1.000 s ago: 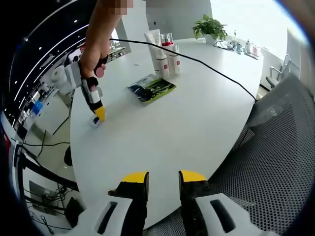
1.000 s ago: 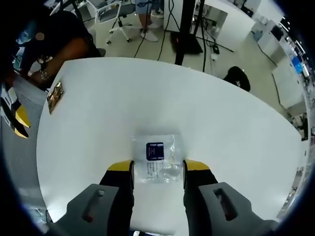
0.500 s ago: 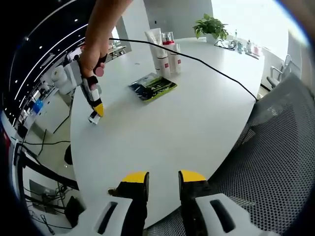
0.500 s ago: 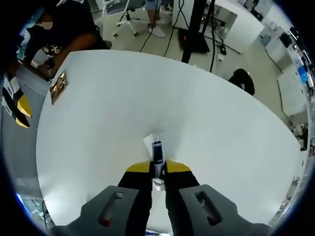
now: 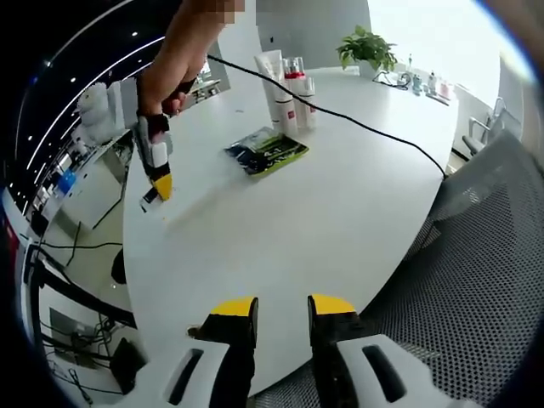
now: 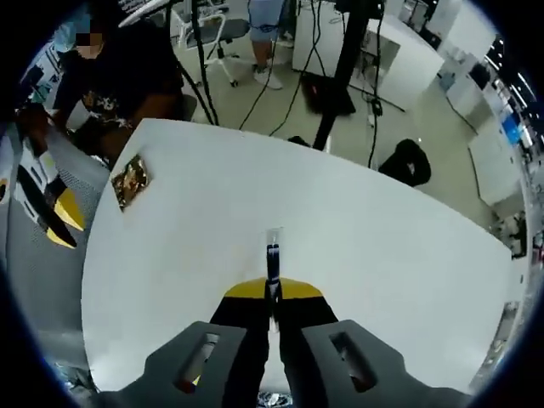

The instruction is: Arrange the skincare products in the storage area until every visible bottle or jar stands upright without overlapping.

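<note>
We take this for an open-plan office or meeting room: a large white round-edged conference table (image 5: 323, 195) with a grey mesh office chair (image 5: 476, 255) drawn up to it and a potted plant (image 5: 367, 49) at its far end. Beyond the table we see a rolling chair (image 6: 217, 34) on a pale floor, white desks (image 6: 399, 51), and cables (image 6: 280, 93) trailing from a black stand (image 6: 336, 76).

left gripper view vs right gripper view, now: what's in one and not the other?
Left gripper view: upright bottles, green packet, black cable, potted plant, mesh chair, open left gripper.

Right gripper view: gold packet, floor with office chair, seated person.

Both: white table, right gripper shut on a clear sachet.
</note>
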`<state>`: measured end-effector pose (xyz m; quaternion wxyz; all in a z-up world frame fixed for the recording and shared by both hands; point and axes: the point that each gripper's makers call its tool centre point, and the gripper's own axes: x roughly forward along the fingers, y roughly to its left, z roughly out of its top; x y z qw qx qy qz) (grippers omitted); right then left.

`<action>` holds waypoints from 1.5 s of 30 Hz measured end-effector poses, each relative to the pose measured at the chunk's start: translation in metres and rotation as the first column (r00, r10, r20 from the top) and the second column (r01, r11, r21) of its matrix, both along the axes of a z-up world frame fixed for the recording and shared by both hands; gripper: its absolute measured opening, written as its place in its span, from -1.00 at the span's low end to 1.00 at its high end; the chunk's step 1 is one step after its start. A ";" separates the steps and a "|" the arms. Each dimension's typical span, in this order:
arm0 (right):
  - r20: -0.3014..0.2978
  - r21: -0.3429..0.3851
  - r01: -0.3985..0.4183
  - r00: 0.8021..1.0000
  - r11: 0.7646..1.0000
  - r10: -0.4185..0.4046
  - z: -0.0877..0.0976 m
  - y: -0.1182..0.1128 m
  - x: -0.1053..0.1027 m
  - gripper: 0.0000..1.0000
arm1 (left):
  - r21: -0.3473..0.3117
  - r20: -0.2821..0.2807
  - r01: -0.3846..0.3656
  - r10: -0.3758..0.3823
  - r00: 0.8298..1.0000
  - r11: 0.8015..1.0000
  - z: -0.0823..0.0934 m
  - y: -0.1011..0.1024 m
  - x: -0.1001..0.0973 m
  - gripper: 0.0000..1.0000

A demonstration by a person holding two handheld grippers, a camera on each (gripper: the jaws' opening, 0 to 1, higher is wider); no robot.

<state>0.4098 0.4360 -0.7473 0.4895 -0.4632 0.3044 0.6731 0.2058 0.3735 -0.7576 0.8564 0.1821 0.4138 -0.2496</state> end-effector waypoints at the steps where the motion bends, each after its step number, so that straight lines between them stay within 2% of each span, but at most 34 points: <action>1: -0.002 0.010 0.001 1.000 1.000 -0.001 0.004 -0.001 -0.003 -0.98 | -0.003 0.003 -0.001 0.001 1.000 1.000 0.001 0.000 0.000 -0.51; 4: 0.001 0.087 0.009 1.000 0.996 -0.010 0.034 -0.010 -0.026 -0.98 | -0.020 0.021 -0.008 0.008 1.000 1.000 0.004 -0.002 0.003 -0.51; 6: -0.023 0.139 0.053 0.998 0.989 -0.050 0.051 -0.018 -0.039 -0.98 | -0.042 0.050 -0.012 0.014 0.999 0.999 0.010 -0.003 0.006 -0.51; 9: 0.001 0.157 0.048 0.999 0.986 -0.049 0.066 -0.037 -0.058 -0.98 | -0.089 0.104 -0.014 0.023 0.994 0.996 0.022 -0.007 0.011 -0.50; 11: 0.039 0.173 0.039 0.998 0.984 -0.046 0.077 -0.049 -0.072 -0.98 | -0.117 0.128 -0.011 0.026 0.991 0.993 0.028 -0.009 0.013 -0.50; 14: 0.045 0.204 0.062 0.996 0.977 -0.072 0.091 -0.064 -0.091 -0.98 | -0.199 0.178 -0.002 0.038 0.983 0.980 0.044 -0.015 0.018 -0.50; 15: 0.040 0.219 0.073 0.996 0.973 -0.083 0.096 -0.071 -0.101 -0.98 | -0.244 0.202 0.007 0.044 0.978 0.970 0.053 -0.018 0.020 -0.50; 17: 0.051 0.240 0.085 0.994 0.967 -0.100 0.103 -0.078 -0.111 -0.98 | -0.325 0.208 0.007 0.064 0.976 0.946 0.067 -0.022 0.020 -0.49; 19: 0.035 0.269 0.118 0.991 0.956 -0.132 0.110 -0.085 -0.123 -0.97 | -0.385 0.235 0.024 0.073 0.969 0.922 0.081 -0.024 0.021 -0.48; 23: -0.066 0.332 0.231 0.973 0.914 -0.222 0.115 -0.094 -0.154 -0.97 | -0.531 0.233 0.001 0.145 0.962 0.847 0.105 -0.021 0.020 -0.48; 24: -0.070 0.335 0.241 0.970 0.911 -0.231 0.114 -0.098 -0.158 -0.97 | -0.540 0.233 -0.004 0.153 0.960 0.842 0.107 -0.020 0.020 -0.47; 26: -0.091 0.339 0.260 0.966 0.904 -0.243 0.111 -0.103 -0.171 -0.97 | -0.595 0.239 0.003 0.173 0.956 0.803 0.118 -0.020 0.018 -0.47; 28: -0.105 0.336 0.268 0.963 0.903 -0.247 0.106 -0.108 -0.181 -0.97 | -0.625 0.261 0.029 0.173 0.950 0.780 0.126 -0.022 0.015 -0.48; 31: -0.124 0.336 0.281 0.959 0.899 -0.253 0.103 -0.111 -0.192 -0.97 | -0.596 0.274 0.069 0.122 0.954 0.800 0.123 -0.029 0.008 -0.54; 32: -0.127 0.337 0.287 0.958 0.897 -0.258 0.103 -0.112 -0.193 -0.97 | -0.573 0.271 0.096 0.078 0.960 0.814 0.120 -0.034 0.005 -0.61; 33: -0.132 0.339 0.290 0.957 0.895 -0.260 0.103 -0.112 -0.195 -0.97 | -0.559 0.274 0.108 0.061 0.960 0.822 0.119 -0.035 0.003 -0.69; 34: -0.141 0.341 0.299 0.953 0.891 -0.266 0.104 -0.112 -0.197 -0.97 | -0.543 0.297 0.115 0.062 0.953 0.832 0.120 -0.035 0.004 -0.77; 38: -0.154 0.360 0.321 0.946 0.876 -0.284 0.105 -0.112 -0.199 -0.97 | -0.574 0.311 0.135 0.063 0.948 0.808 0.129 -0.039 0.003 -0.75; 42: -0.188 0.358 0.345 0.937 0.868 -0.295 0.102 -0.112 -0.203 -0.96 | -0.574 0.313 0.157 0.037 0.949 0.803 0.130 -0.043 0.000 -0.75; 44: -0.189 0.352 0.340 0.938 0.872 -0.290 0.099 -0.113 -0.206 -0.96 | -0.576 0.306 0.165 0.024 0.952 0.801 0.129 -0.046 -0.001 -0.77; 45: -0.165 0.347 0.323 0.945 0.881 -0.282 0.098 -0.115 -0.207 -0.96 | -0.593 0.292 0.167 0.017 0.956 0.788 0.130 -0.049 -0.003 -0.77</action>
